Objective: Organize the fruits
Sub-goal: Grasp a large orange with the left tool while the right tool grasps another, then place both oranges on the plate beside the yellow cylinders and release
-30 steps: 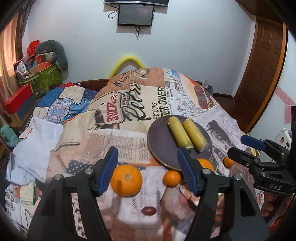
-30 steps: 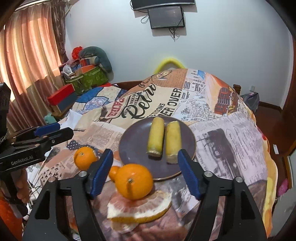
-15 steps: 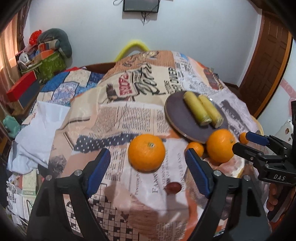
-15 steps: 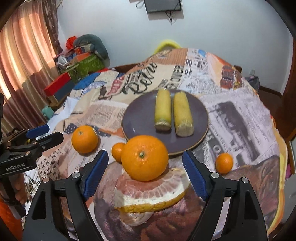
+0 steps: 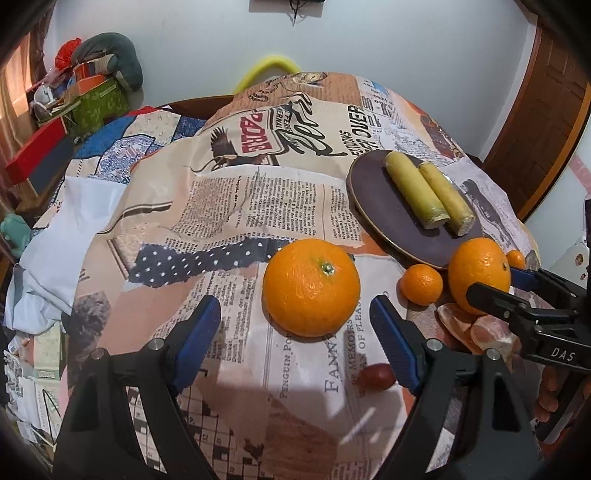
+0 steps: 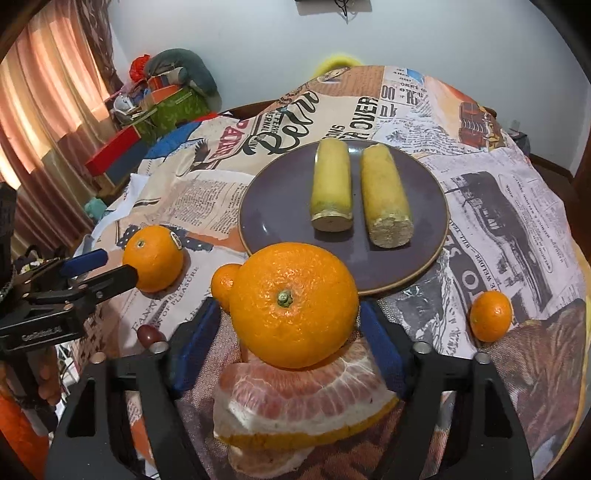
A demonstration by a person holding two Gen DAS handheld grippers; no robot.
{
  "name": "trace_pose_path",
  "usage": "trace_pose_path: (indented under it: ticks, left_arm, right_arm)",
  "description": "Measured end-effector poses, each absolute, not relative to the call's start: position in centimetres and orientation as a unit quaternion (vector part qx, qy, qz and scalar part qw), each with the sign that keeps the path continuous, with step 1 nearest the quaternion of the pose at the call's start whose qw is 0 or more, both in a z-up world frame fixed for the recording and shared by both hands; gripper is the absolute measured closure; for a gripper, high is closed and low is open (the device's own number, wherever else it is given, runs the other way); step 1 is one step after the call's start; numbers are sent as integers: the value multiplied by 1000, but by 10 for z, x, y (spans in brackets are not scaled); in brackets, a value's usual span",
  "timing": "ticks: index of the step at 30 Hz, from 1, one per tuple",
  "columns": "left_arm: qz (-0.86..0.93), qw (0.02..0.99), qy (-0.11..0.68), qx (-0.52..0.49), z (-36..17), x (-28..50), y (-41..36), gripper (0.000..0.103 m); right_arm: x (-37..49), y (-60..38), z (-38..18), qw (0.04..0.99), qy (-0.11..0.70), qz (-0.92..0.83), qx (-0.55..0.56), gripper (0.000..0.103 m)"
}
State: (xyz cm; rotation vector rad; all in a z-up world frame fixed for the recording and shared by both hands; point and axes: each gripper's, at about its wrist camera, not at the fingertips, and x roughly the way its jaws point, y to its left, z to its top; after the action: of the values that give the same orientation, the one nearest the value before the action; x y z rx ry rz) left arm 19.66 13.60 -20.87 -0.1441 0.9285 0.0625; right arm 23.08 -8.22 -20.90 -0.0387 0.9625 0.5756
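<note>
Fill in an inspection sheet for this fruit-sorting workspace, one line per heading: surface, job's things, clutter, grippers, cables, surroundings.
Surface: table under a newspaper-print cloth.
Job's things: dark plate holding two yellow cut pieces; big orange resting on a peeled pomelo wedge; second big orange on the cloth; small mandarin right of the plate, another by its near rim.
Clutter: small dark red fruit on the cloth.
Grippers: left gripper open, just short of the second big orange; right gripper open, fingers on either side of the big orange.
Cables: cords hanging below a wall screen.
Surroundings: curtain, piled boxes, wooden door.
</note>
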Motion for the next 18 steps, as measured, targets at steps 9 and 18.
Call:
trace_pose_path:
  ticks: [9, 18]
  left_arm:
    - [33, 891, 445, -76, -219, 213, 138, 20]
    - [19, 890, 449, -78, -227, 225, 132, 36]
  right_arm:
    - [233, -90, -204, 844, 454, 285, 5, 37]
    - [235, -100, -186, 860, 424, 283, 8, 37]
